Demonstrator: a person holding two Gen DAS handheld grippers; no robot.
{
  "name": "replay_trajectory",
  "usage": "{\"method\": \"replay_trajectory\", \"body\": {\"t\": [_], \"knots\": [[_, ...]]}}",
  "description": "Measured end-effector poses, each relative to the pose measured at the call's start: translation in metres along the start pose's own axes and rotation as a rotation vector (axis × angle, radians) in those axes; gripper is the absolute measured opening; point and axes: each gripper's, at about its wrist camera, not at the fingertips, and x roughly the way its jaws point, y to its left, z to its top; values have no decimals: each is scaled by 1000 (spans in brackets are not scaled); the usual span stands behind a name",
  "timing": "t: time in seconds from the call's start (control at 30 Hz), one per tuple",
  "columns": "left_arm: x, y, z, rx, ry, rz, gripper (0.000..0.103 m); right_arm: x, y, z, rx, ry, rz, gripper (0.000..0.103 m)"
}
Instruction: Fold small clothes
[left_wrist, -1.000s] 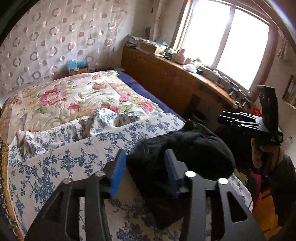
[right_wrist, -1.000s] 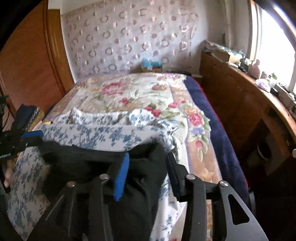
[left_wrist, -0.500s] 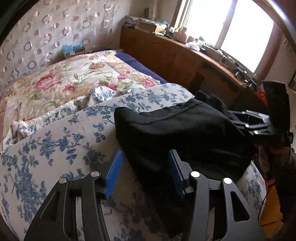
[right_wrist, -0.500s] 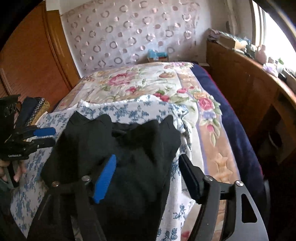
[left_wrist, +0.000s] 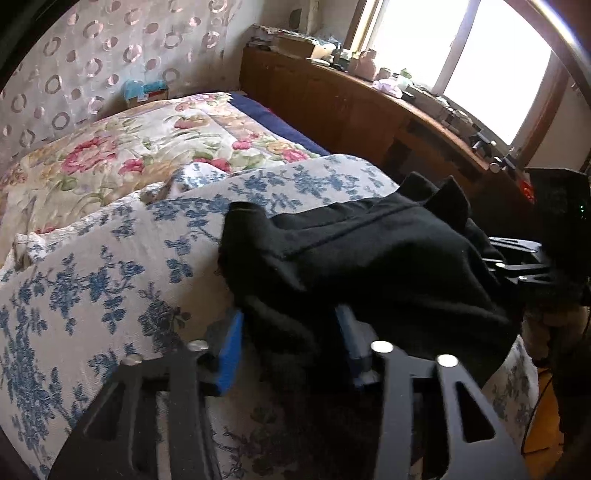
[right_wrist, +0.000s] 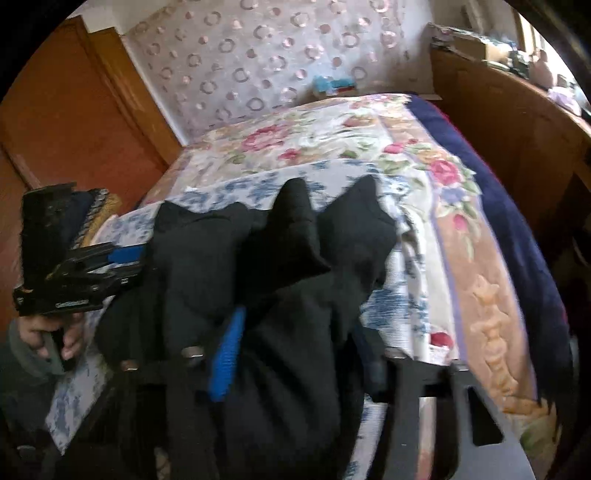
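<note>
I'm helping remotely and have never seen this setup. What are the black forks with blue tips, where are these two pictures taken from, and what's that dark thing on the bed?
No robot here: a person holds a two-finger gripper in each hand, each with a camera looking along its fingers. The left gripper and right gripper each have their blue-padded fingers around a bunched black garment. It lies on a blue-flowered cloth spread over the floral bedspread. Each view also shows the other gripper.

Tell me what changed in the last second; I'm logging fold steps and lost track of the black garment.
The black garment went from bunched near the edge to spread wider over the blue-flowered sheet. The right hand-held gripper opened half a second ago; now it has narrowed around cloth again. The left hand-held gripper still straddles the hem. Bed unchanged.
</note>
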Motion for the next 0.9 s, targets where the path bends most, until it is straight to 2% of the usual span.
{"method": "replay_trajectory", "body": {"t": [0.03, 0.07, 0.13, 0.23, 0.4, 0.6, 0.73, 0.9], "knots": [[1, 1, 1, -4, 2, -11, 28, 2, 0, -1, -6, -1, 7, 37], [1, 1, 1, -9, 4, -23, 22, 3, -1, -2, -9, -5, 26, 34], [0, 1, 1, -17, 3, -45, 15, 4, -2, -4, -16, -12, 43, 27], [-15, -2, 0, -10, -38, -49, 13, -1, -3, -5, -25, -42, 39, 23], [-64, -12, 0, 8, -156, -46, 12, -33, 16, -1, -78, -148, 32, 21], [-133, -7, -8, 3, -285, 43, 12, -55, 49, 22, -172, -225, 46, 21], [-186, 14, -23, -30, -358, 151, 12, -50, 85, 44, -265, -247, 88, 21], [-238, 44, -49, -85, -418, 297, 12, -30, 149, 75, -411, -257, 169, 21]]}}
